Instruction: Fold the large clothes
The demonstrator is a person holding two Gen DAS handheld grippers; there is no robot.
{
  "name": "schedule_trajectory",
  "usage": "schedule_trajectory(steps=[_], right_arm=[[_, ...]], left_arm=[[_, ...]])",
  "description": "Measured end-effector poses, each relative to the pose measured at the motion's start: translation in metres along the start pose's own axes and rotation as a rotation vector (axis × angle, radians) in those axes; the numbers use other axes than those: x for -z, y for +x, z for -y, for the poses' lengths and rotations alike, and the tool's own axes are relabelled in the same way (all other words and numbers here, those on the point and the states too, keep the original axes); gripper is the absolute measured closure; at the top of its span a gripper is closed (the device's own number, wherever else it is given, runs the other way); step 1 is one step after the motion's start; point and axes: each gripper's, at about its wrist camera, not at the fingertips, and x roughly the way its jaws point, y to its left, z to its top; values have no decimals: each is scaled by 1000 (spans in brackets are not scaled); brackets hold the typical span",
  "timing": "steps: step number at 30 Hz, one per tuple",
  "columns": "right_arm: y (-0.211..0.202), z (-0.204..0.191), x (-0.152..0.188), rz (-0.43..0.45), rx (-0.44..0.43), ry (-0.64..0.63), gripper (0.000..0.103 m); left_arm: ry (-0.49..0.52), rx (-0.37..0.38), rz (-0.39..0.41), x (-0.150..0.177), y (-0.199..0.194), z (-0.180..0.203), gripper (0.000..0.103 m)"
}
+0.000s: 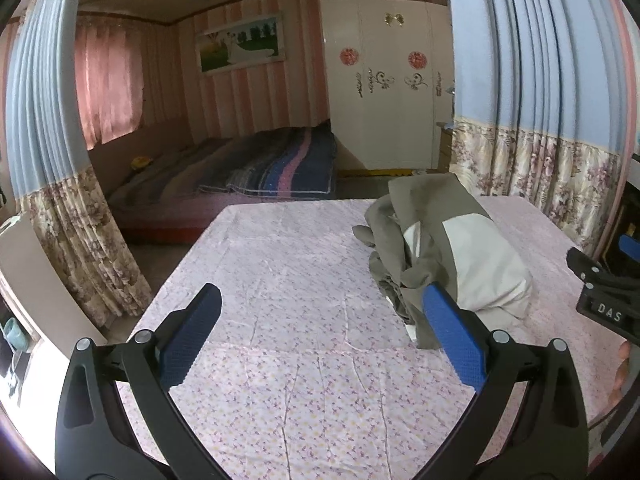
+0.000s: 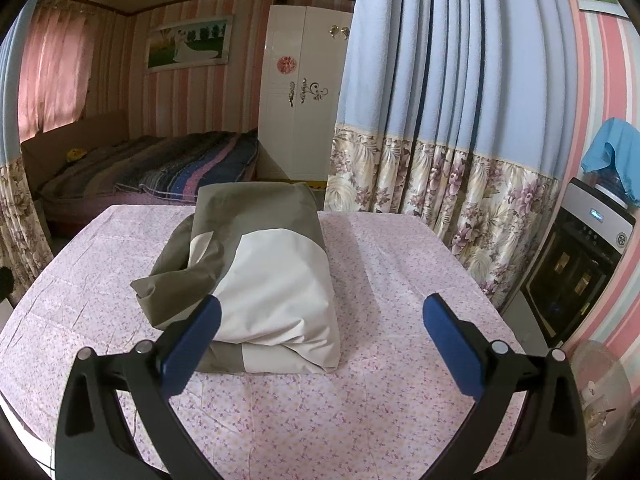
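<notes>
Right now we hold the left gripper (image 1: 322,336) and the right gripper (image 2: 322,338) low in their frames, each with fingers wide apart and gripping nothing. Our olive and cream garment (image 2: 260,268) lies bundled on the flowered tabletop (image 2: 360,408), mid-frame in the right view, right of centre in the left.

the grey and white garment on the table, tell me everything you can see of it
The garment is a large piece of olive-grey cloth with broad off-white panels, looking like smooth woven fabric. It lies bunched in a loose, roughly folded heap, rumpled on its left side, resting on the floral tablecloth. Neither the left gripper nor the right gripper touches it; both are open.
</notes>
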Motion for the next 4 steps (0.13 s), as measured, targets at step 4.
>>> schedule_trajectory(steps=[4], right_arm=[[0,0,0,-1,-2,1,2]], left_arm=[[10,-6,-4,2,1,2,3]])
